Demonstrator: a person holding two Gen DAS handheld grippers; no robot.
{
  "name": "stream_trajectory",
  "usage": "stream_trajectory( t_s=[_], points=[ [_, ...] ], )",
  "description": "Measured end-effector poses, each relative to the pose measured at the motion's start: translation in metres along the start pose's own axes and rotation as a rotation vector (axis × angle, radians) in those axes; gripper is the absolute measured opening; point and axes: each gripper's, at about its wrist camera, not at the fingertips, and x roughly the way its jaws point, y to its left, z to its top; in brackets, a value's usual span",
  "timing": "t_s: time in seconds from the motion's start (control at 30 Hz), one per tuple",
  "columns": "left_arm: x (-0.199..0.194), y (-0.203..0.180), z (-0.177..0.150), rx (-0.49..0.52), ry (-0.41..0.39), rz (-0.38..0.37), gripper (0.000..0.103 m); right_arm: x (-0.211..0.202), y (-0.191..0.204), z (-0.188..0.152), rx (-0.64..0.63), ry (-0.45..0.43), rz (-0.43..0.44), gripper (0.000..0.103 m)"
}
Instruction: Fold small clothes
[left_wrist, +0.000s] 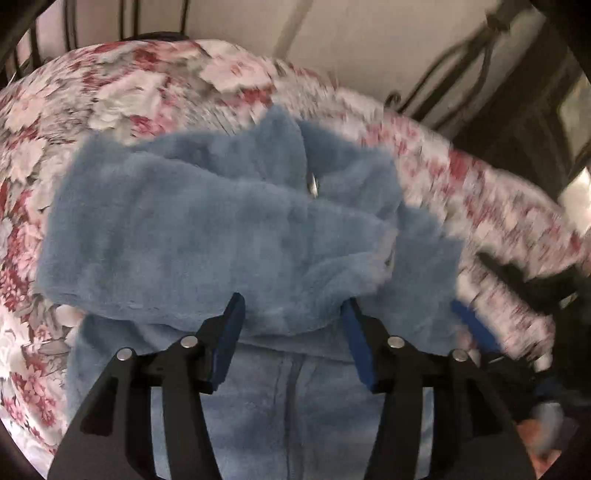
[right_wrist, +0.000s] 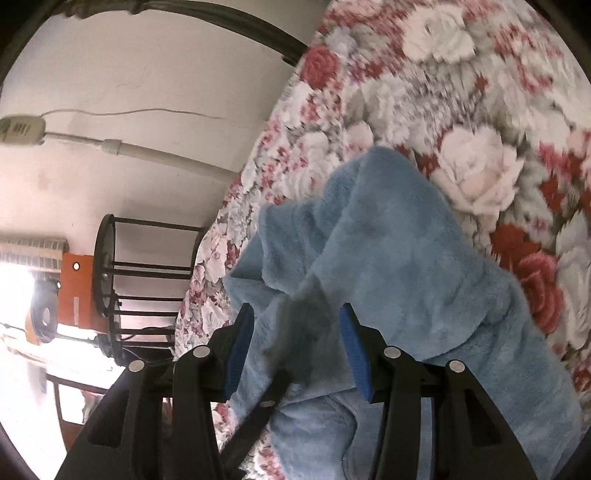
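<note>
Blue fleece garment (left_wrist: 207, 229) lay on the flowered bedspread (left_wrist: 110, 92), bunched and partly doubled over itself. A small metal zip pull (left_wrist: 313, 183) showed near its middle in the left wrist view.

Left gripper (left_wrist: 293, 314): jaws spread, blue pads (left_wrist: 231, 339) apart. A fold of the fleece sat between them, but the pads did not appear to press it. The view was motion-blurred, the bedspread smeared toward the right edge.

Right gripper (right_wrist: 295, 328): jaws parted about halfway, fleece garment (right_wrist: 388, 258) lying in the gap and beneath. Could not tell whether its pads (right_wrist: 242, 343) pinched the cloth or merely straddled it; the contact was hidden by the pile. In the left wrist view the right gripper (left_wrist: 476, 325) appeared only as a blurred blue finger at the garment's right edge.

Garment's position in the right wrist view: a raised fold stood up ahead of the fingers, the rest trailing back under the gripper, near the bed's edge.

Beyond the bed: a pale wall (right_wrist: 147, 74), a black wire rack (right_wrist: 136, 280) and an orange panel (right_wrist: 75, 291) beside a bright window.
</note>
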Motion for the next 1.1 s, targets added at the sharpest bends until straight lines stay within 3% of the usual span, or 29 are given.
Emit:
stream_trajectory(
  t_s=[0.07,0.2,0.3,0.4,0.53,0.63,0.7,0.73,0.87,0.97,1.1],
  points=[
    [-0.025,0.018,0.004,-0.081,-0.068,-0.001,0.072,0.008,0.000,-0.002,-0.002,0.031,0.002,0.049],
    [-0.063,0.059,0.000,-0.231,-0.176,0.047,0.077,0.025,0.004,-0.011,-0.021,0.097,0.023,0.049],
    [-0.066,0.078,0.001,-0.266,-0.177,0.096,0.078,0.034,0.008,-0.017,-0.064,0.117,-0.038,0.049],
    [-0.053,0.095,0.005,-0.280,-0.136,0.196,0.078,0.041,0.001,-0.017,-0.042,0.120,-0.053,0.049],
    [-0.040,0.117,0.012,-0.352,-0.086,0.192,0.078,0.054,0.003,-0.016,-0.065,0.114,-0.067,0.048],
    [-0.035,0.122,0.017,-0.356,-0.075,0.223,0.078,0.075,0.010,-0.020,-0.136,0.135,-0.109,0.032],
    [-0.033,0.122,0.019,-0.351,-0.066,0.231,0.078,0.086,0.013,-0.024,-0.178,0.148,-0.132,0.010],
    [-0.032,0.123,0.021,-0.350,-0.061,0.236,0.078,0.088,0.015,-0.025,-0.200,0.145,-0.140,0.010],
    [-0.032,0.120,0.025,-0.337,-0.071,0.243,0.078,0.051,0.044,-0.019,-0.289,0.003,-0.085,0.009],
    [-0.030,0.112,0.029,-0.302,-0.083,0.246,0.083,0.017,0.053,-0.012,-0.366,-0.103,-0.155,0.009],
    [-0.009,0.105,0.032,-0.261,-0.029,0.290,0.085,0.001,0.011,0.011,-0.206,-0.123,-0.226,0.009]
  ],
)
